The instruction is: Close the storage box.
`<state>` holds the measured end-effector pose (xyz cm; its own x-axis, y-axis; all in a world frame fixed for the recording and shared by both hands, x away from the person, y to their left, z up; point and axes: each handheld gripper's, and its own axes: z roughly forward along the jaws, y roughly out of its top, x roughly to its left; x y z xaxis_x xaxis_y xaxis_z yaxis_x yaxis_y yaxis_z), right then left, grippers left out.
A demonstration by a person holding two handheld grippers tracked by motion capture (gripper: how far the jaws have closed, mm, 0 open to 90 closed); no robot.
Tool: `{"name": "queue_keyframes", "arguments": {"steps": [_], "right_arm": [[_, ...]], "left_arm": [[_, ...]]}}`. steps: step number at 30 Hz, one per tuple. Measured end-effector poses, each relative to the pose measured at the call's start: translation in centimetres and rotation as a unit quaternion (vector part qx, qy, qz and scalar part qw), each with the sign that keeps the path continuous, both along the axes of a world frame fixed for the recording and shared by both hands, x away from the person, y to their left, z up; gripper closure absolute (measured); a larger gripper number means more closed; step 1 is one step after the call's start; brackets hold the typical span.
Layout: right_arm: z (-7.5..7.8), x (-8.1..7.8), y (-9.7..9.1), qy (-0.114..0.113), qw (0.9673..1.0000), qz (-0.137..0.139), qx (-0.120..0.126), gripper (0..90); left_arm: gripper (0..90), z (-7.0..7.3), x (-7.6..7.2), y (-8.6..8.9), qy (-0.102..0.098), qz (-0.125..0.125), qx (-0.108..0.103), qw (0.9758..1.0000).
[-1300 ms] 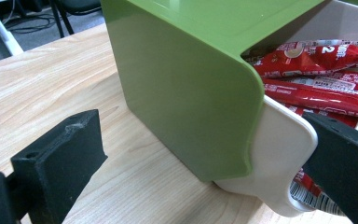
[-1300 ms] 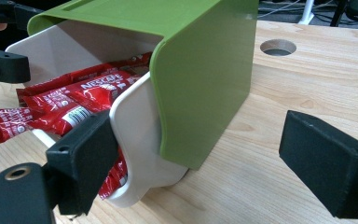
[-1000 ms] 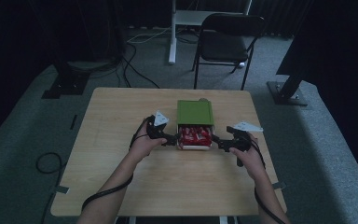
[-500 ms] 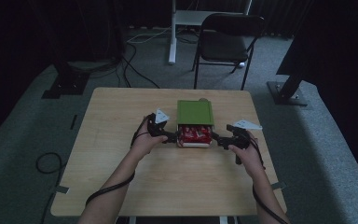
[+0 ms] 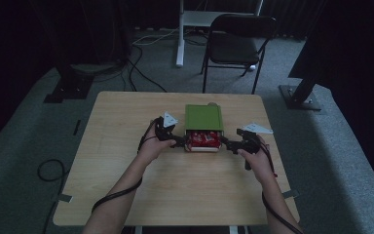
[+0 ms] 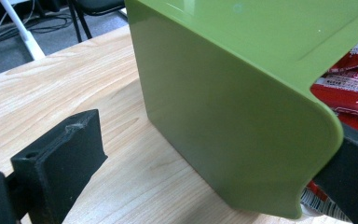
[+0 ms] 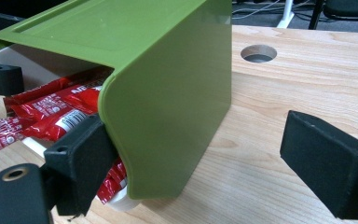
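Observation:
A green box cover [image 5: 203, 117] lies on the wooden table [image 5: 126, 126] with a white drawer [image 5: 202, 148] pulled partly out toward me. The drawer holds several red snack packets [image 5: 203, 139]. My left gripper [image 5: 177, 141] is at the drawer's left front corner and is open. In the left gripper view the green cover [image 6: 233, 107] stands between the jaws of this gripper [image 6: 205, 154], and red packets [image 6: 349, 88] show at the right. My right gripper [image 5: 226, 144] is at the right front corner, also open. In the right gripper view this gripper [image 7: 205, 154] has one jaw against the cover's [image 7: 168, 93] front edge by the packets [image 7: 51, 112].
A round cable hole [image 7: 258, 52] is in the table just behind the box. A black folding chair [image 5: 241, 34] and a white desk leg [image 5: 180, 34] stand beyond the far edge. Cables lie on the grey floor at the left [image 5: 48, 170].

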<state>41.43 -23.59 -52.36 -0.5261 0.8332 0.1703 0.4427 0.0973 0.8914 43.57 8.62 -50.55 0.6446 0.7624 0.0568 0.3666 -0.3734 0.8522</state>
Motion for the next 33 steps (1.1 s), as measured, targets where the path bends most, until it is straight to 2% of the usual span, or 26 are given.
{"name": "queue_keyframes", "arguments": {"steps": [6,12,15,19,23,24,33], "right_arm": [[-0.1,0.0,0.1,0.0,1.0,-0.002,0.0,10.7],[-0.1,-0.2,0.3,-0.008,0.9999,-0.008,-0.008,11.4],[0.0,-0.3,0.3,-0.006,1.0,-0.008,-0.001,12.5],[0.4,-0.6,0.4,-0.01,0.9999,-0.005,0.011,12.5],[0.8,-0.8,0.5,-0.017,0.9998,-0.003,0.011,12.5],[0.9,-0.9,0.5,-0.017,0.9998,-0.004,0.011,12.5],[0.9,-1.1,0.3,-0.015,0.9998,-0.013,0.007,12.5]], "left_arm": [[2.8,-0.2,-0.1,-0.1,-0.004,0.0,-0.003,1.0],[2.8,-0.1,-0.4,-0.3,0.001,-0.001,-0.019,0.9998],[2.8,0.0,-0.6,-0.4,0.004,-0.006,-0.021,0.9998],[2.8,0.4,-0.9,-0.5,0.006,-0.012,-0.036,0.9993],[2.8,0.7,-1.3,-0.5,0.002,-0.012,-0.032,0.9994],[2.8,0.8,-1.4,-0.4,0.0,-0.012,-0.025,0.9996],[2.8,0.9,-1.9,-0.2,0.004,-0.012,-0.024,0.9996]]}}
